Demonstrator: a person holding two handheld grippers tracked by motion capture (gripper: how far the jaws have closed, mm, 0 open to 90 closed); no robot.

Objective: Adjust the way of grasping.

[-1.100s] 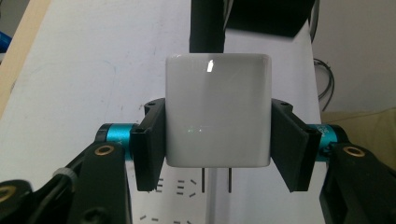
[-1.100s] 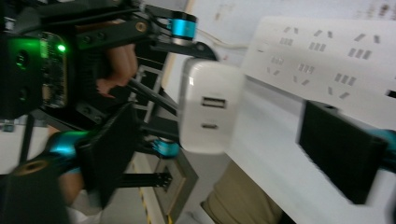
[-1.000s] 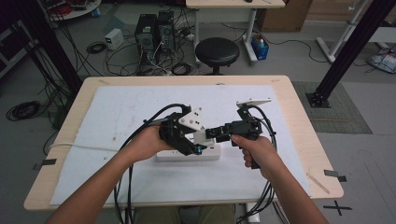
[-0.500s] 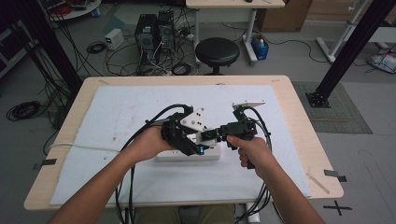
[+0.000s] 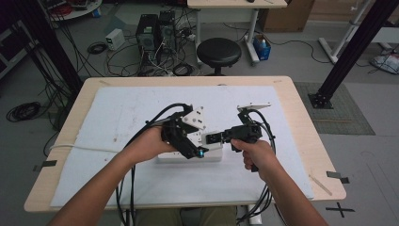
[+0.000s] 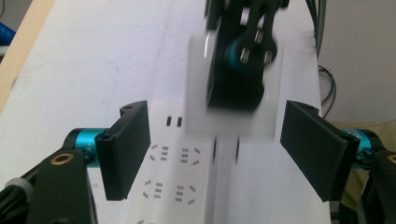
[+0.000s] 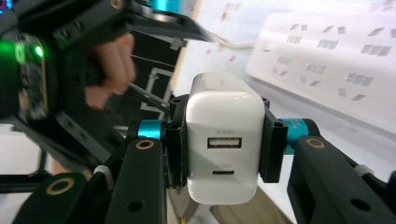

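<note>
The table (image 5: pixel 301 141) is seen from above; the power strip (image 6: pixel 187 172) is viewed closely along each gripper's jaws, shared by all views.

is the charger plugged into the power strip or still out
Out. The white USB charger is clamped between the right gripper jaws, held clear above the power strip, whose sockets show free.
</note>
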